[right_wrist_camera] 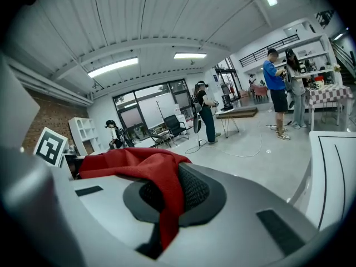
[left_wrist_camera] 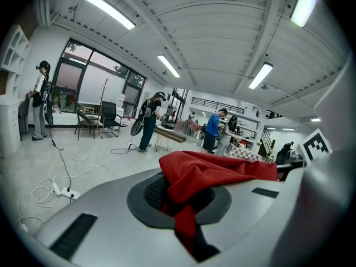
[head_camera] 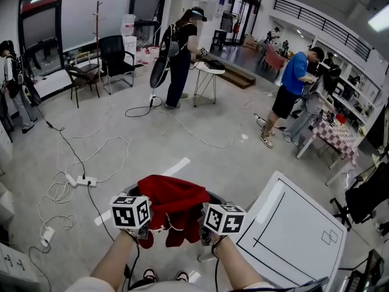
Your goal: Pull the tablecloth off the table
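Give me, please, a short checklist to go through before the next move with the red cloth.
1. Left tool shut on the red tablecloth: ok.
2. Right tool shut on the same cloth: ok.
3. Cloth off the white table: ok. It hangs bunched between the two tools, and none of it shows on the table top.
4. Hanging ends clear of the person's shoes: cannot tell.
5. Floor ahead free for a step: not ok. Cables and a power strip lie to the front left.
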Demonstrator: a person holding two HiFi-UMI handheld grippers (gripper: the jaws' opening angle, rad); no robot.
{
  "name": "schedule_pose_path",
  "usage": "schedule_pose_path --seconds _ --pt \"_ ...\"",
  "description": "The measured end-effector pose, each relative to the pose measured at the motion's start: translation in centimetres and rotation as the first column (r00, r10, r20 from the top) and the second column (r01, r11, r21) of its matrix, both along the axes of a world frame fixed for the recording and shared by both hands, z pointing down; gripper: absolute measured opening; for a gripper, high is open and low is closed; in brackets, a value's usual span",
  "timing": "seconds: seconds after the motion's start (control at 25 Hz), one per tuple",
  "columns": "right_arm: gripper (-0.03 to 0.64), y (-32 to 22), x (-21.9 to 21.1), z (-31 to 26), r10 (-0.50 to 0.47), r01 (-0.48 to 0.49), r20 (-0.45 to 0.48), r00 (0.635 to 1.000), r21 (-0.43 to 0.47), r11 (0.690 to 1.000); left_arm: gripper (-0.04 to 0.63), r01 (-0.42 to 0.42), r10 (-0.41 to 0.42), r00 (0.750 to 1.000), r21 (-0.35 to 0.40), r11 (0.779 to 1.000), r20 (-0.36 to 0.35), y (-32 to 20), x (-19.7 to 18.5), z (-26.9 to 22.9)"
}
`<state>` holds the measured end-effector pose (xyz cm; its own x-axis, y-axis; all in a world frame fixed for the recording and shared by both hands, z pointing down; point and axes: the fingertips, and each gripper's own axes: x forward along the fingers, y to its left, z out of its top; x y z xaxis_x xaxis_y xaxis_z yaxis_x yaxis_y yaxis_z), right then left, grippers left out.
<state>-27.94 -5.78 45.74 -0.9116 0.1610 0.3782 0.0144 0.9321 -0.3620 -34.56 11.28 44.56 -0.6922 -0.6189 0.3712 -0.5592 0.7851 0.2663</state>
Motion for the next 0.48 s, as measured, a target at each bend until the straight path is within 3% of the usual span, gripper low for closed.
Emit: schedule_pose_path --seconds 0.48 --pt "0.031 -0.41 -0.39 0.02 -0.002 0.002 0.003 1.0 0.044 0.999 0.026 0.002 -0.002 1.0 -0.004 1.0 -0.005 -0.31 -0.57 0.18"
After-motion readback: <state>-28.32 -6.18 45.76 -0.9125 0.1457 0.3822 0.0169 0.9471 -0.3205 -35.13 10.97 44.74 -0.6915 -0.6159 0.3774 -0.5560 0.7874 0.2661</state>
